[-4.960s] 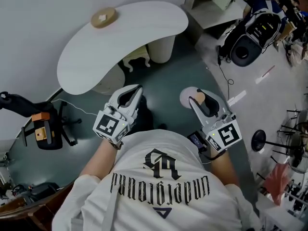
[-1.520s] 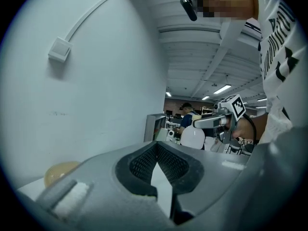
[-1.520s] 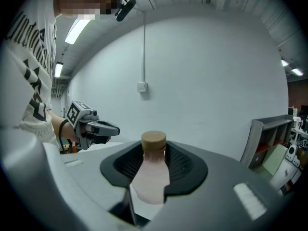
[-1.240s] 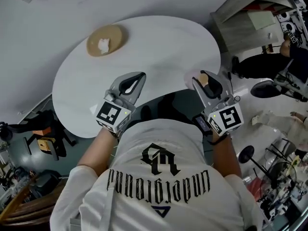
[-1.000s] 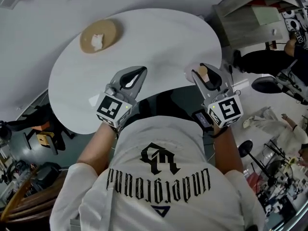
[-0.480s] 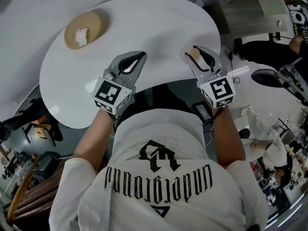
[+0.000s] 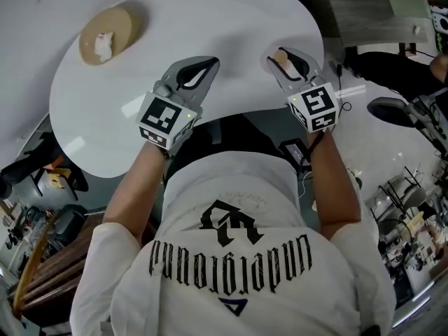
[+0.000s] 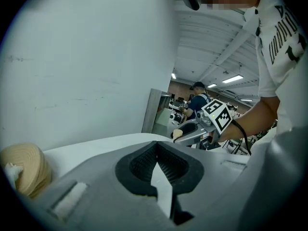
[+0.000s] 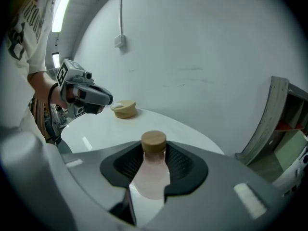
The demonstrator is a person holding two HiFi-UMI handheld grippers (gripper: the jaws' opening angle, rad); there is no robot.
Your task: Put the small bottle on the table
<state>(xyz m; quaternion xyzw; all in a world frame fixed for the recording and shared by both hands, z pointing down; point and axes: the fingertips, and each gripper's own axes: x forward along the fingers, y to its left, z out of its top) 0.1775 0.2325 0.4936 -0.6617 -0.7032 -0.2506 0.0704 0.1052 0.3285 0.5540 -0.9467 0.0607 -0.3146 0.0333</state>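
Small bottle (image 9: pixel 153 174) held above the white bench (image 7: pixel 231 19)
The right gripper (image 7: pixel 278 52) clasps it between its fingers; the left gripper (image 7: pixel 209 63) has its fingers closed and empty.

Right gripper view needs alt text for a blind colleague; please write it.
The right tongs grip a small pinkish bottle with a wooden cap over a white table. Beyond, the left tongs hover beside a tan round disc.

Table (image 7: pixel 231 26) glossy, smooth; small bottle (image 9: pixel 151 174) translucent, cap (image 9: pixel 153 141) wood-like.
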